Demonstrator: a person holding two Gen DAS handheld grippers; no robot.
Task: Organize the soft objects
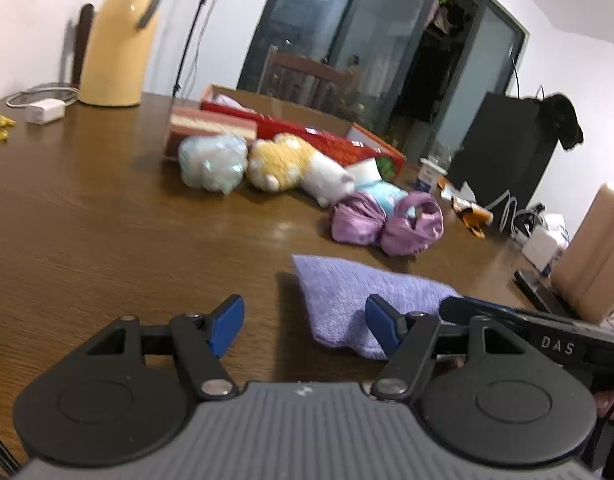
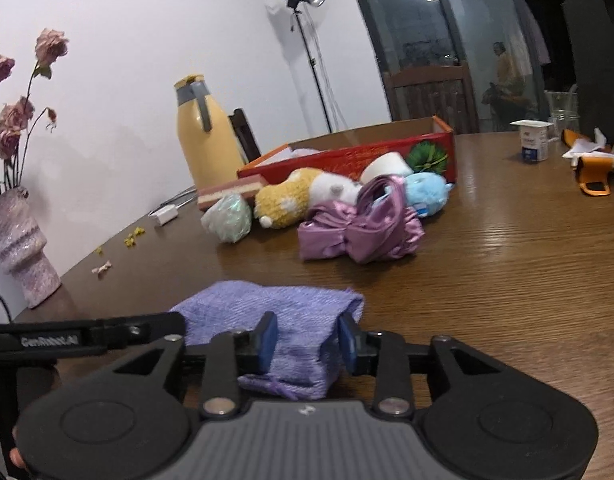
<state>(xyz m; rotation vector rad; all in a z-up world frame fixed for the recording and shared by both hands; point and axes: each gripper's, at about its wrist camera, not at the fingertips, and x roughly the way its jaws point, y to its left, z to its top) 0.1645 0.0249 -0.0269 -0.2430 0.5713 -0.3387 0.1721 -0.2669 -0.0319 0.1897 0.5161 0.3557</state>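
Done: purple towel (image 2: 279, 320) lies folded on the table (image 1: 107, 240) in front of me | My left gripper (image 1: 303, 326) gapes, empty; my right gripper (image 2: 307, 340) straddles the towel's near edge, apparently unclamped | Left: soft toys (image 2: 291, 196) lie outside the red box (image 2: 347, 156).

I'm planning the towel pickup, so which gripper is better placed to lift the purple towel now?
Right, probably. The right gripper has the folded purple towel between its open fingers. The left gripper is open over bare table, with only one finger at the towel's edge.
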